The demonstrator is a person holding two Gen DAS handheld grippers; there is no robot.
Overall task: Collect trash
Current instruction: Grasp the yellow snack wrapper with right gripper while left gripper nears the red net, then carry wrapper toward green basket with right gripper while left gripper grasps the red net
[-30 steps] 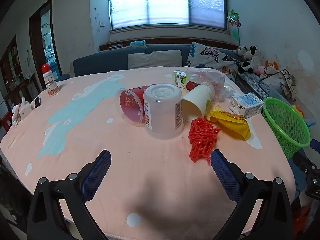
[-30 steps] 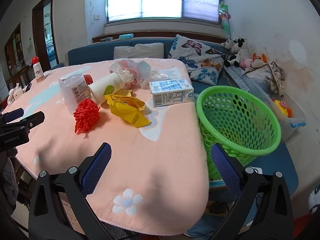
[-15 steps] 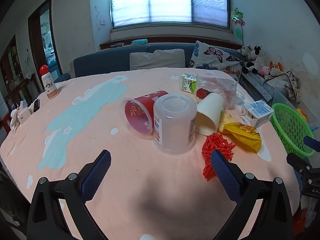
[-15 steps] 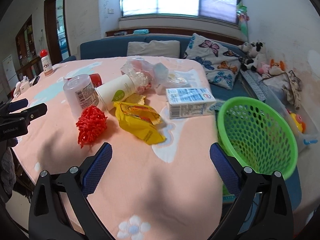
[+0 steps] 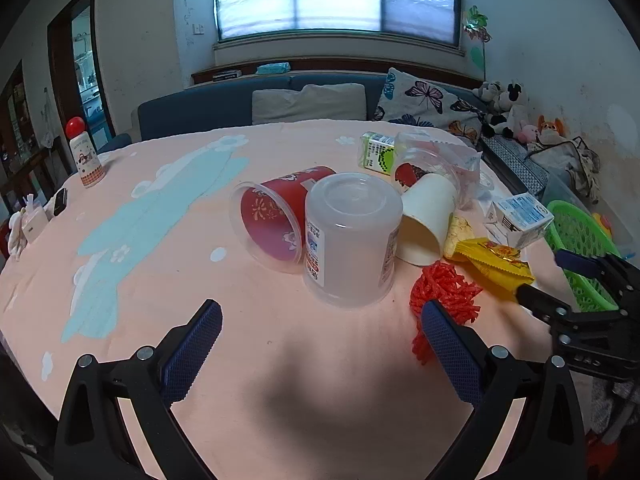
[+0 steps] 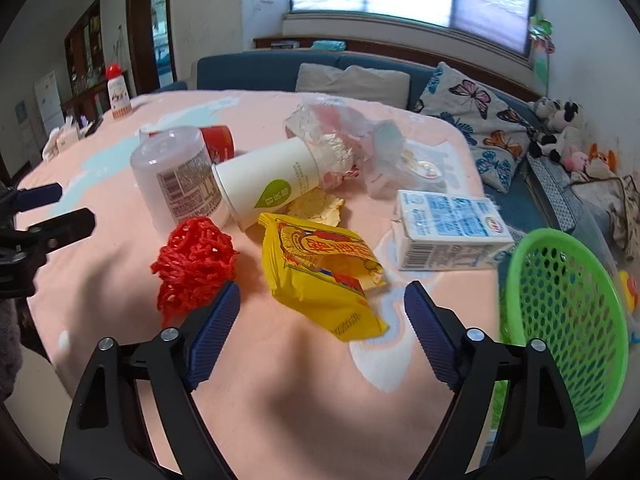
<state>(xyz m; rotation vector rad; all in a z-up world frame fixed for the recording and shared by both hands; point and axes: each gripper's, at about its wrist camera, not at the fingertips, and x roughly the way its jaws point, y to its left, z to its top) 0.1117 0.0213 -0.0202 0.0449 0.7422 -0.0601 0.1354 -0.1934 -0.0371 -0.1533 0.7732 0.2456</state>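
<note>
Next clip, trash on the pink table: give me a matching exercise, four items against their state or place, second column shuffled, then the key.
Items:
1. clear plastic tub
2. white paper cup
3. green basket
4. yellow snack wrapper

States:
A. lying on its side
B. flat on the cloth, nearest the open right gripper
C. standing upside down
D. at the table's edge, no trash seen inside

Pairs: 1-C, 2-A, 3-D, 4-B

On the table (image 6: 280,380), the snack packet (image 6: 320,276) is flanked by the mesh net (image 6: 194,264) at left and the milk carton (image 6: 448,232) at right (basket (image 6: 560,320) beyond); the paper cup (image 6: 268,180) lies behind.
</note>
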